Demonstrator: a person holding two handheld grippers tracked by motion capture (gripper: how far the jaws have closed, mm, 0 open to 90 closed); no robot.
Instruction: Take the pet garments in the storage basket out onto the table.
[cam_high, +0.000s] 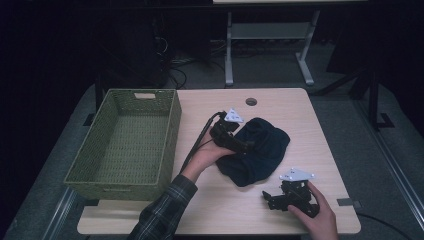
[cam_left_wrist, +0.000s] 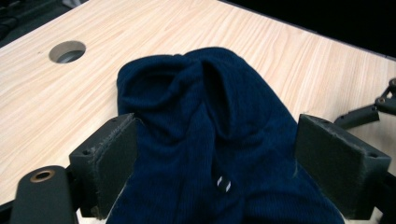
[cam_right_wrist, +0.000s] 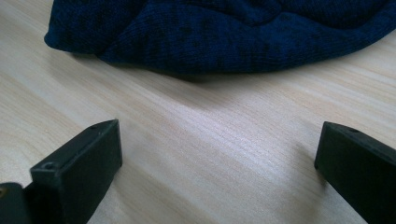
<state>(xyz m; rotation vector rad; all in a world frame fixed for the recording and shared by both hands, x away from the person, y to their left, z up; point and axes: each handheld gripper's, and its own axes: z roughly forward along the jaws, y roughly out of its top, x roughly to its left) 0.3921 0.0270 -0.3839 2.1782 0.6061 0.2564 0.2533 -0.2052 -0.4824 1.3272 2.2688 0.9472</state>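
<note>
Now both jaws spread: left hand-held gripper (cam_high: 248, 146) astride the navy cloth (cam_high: 262, 150), right hand-held gripper (cam_high: 267, 199) over bare surface (cam_high: 320, 130).

cloth (cam_left_wrist: 205, 140): near part cut by bottom edge of left gripper view, top cut in right gripper view | basket (cam_high: 150, 185): near wall's foot hidden by table edge | right gripper (cam_high: 272, 199): jaws too dark to read from above

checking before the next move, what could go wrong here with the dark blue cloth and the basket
1. The left gripper is open with the dark blue cloth lying loose between its jaws; closing on the raised fold may catch one layer only, so the cloth could unfold or slip.
2. The green basket stands at the table's left edge; a dragged cloth could snag on its rim.
</note>
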